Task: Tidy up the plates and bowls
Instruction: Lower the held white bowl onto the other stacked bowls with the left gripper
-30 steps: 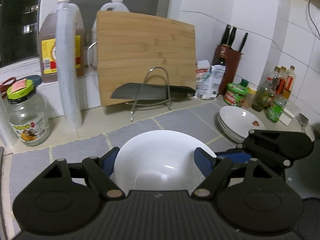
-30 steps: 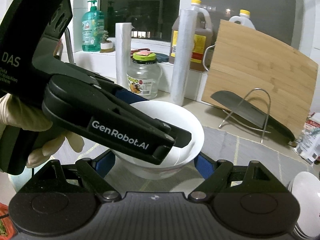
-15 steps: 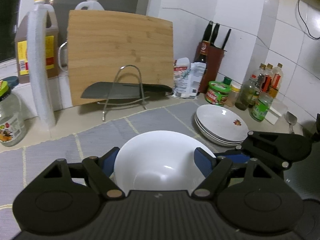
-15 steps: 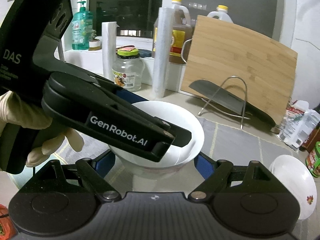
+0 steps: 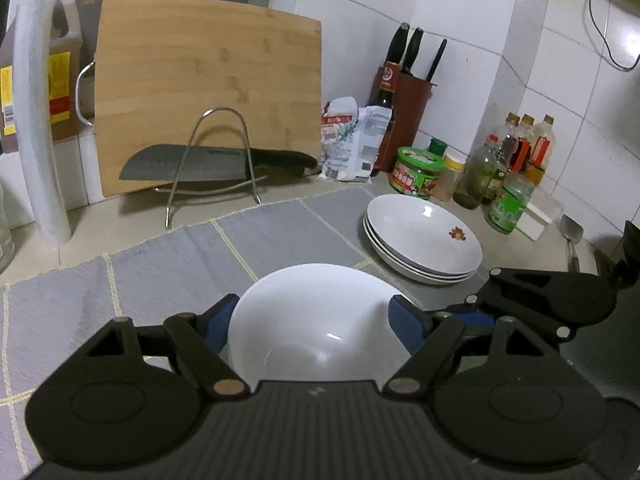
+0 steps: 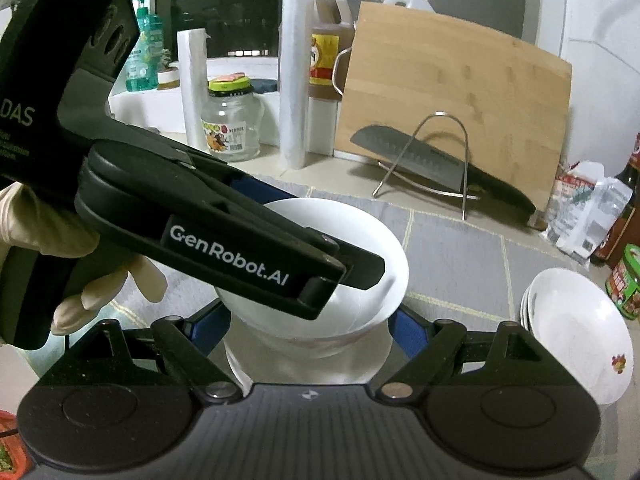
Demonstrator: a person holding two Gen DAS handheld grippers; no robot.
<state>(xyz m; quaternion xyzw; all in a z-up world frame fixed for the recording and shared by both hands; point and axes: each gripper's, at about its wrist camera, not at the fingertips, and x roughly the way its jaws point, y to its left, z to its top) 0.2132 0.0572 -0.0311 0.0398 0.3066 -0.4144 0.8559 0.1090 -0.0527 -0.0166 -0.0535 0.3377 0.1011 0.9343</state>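
Counter: grey woven mat (image 5: 280, 236) over pale kitchen worktop, bamboo cutting board (image 5: 208, 92) propped behind.
Left gripper (image 5: 316, 320): clenched on deep white ceramic bowl (image 5: 320, 328), blue pads pressed against both sides of rim.
Right gripper (image 6: 310, 326): jaws flanking a second white bowl (image 6: 304, 364) underneath; grip on it unclear.
Bowl position: raised above mat, just left of stacked white plates (image 5: 424, 236).
Gloved hand (image 6: 80, 248): wrapped round left gripper's handle.
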